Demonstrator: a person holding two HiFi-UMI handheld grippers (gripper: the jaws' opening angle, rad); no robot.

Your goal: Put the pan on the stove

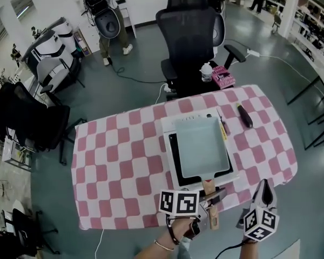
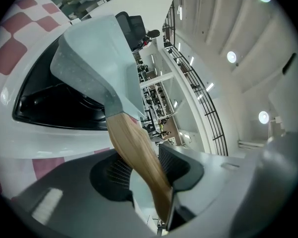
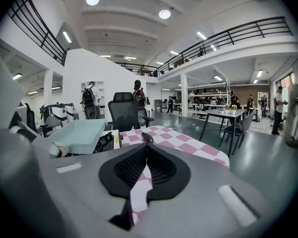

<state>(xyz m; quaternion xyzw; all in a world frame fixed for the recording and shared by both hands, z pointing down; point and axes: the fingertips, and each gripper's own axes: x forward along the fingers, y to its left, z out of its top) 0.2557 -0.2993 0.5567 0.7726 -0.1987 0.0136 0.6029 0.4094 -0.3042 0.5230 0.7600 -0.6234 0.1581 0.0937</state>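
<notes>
1. Head view: a square, shallow pan, pale blue-green and plain inside, lies over the black glass top of the white stove on the pink-and-white checked cloth. Its wooden handle leaves the near wall and points straight at the person, so the long axis runs far to near, handle nearest. The left gripper is at that handle. The right gripper is off the table's near edge, well apart from the pan. Only this view shows the black screwdriver on the cloth to the right of the stove.
2. Left gripper view: the fingers are clamped on the light wooden handle, which slants up to the pan's speckled grey-blue underside (unseen from above). The pan is over the glass top; whether its base touches it I cannot tell.
3. Right gripper view: the fingers meet tip to tip with nothing between them, and the cloth shows below. The pan appears at the left, seen from the side.
</notes>
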